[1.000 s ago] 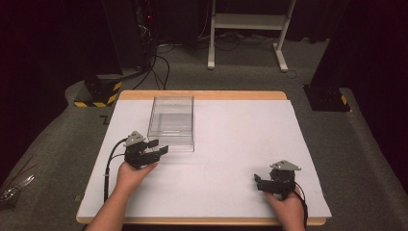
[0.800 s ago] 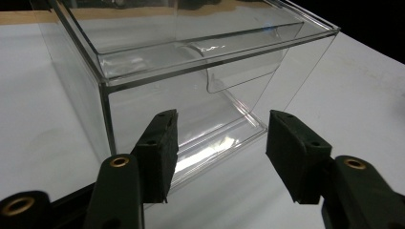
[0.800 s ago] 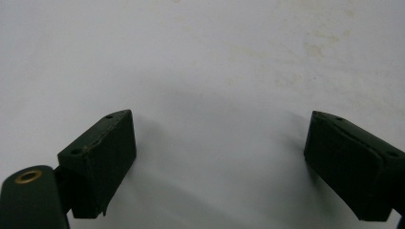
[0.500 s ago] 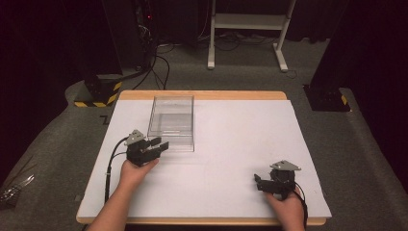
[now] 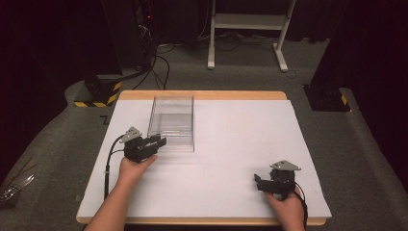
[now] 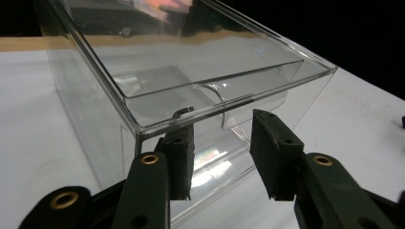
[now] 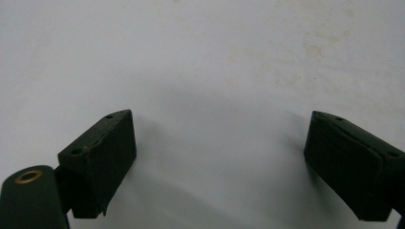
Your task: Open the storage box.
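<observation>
We are working beside the clear plastic box (image 5: 172,122), which is sitting on the white table (image 5: 231,159) toward its far left part, long side running away from us. Our left gripper (image 5: 155,143) is hovering at the box's near left corner, and its jaws have just been closing; in the left gripper view they are standing about half apart on either side of the box's front pull tab (image 6: 224,102) (a small curved lip on the inner drawer), with the pads not yet pressing on it. Our right gripper (image 5: 260,182) is resting well apart from the box, near the table's front right edge, its jaws spread wide over bare tabletop and holding nothing.
</observation>
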Demonstrator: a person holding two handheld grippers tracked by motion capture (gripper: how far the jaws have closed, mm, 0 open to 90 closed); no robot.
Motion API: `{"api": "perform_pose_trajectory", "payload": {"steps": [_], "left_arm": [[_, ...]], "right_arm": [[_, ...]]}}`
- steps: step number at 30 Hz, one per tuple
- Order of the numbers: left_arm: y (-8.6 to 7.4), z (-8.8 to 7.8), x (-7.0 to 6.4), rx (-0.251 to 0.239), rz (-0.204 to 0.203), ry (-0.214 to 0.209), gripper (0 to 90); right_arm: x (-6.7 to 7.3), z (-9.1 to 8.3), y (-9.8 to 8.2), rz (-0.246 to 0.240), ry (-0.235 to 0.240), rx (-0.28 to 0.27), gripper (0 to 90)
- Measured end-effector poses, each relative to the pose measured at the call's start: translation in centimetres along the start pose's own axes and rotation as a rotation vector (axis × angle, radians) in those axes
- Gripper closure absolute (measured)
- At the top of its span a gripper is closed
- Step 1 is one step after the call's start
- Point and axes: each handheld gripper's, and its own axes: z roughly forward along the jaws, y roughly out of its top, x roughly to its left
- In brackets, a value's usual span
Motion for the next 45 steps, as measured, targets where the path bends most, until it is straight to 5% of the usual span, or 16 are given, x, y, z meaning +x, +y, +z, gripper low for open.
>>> {"api": "perform_pose_trajectory", "payload": {"steps": [4,18,45], "left_arm": [[0.5,0.2,-0.2,0.025,0.018,0.002,60.0],[0.2,0.7,0.3,-0.014,-0.015,-0.056,69.4],[-1.1,0.2,0.7,-0.069,0.020,-0.133,78.8]], "right_arm": [[0.0,0.0,0.0,-0.001,0.000,0.000,10.5],[0.0,0.0,0.0,-0.003,0.000,-0.001,10.6],[0.0,0.0,0.0,-0.005,-0.002,-0.003,10.7]]}}
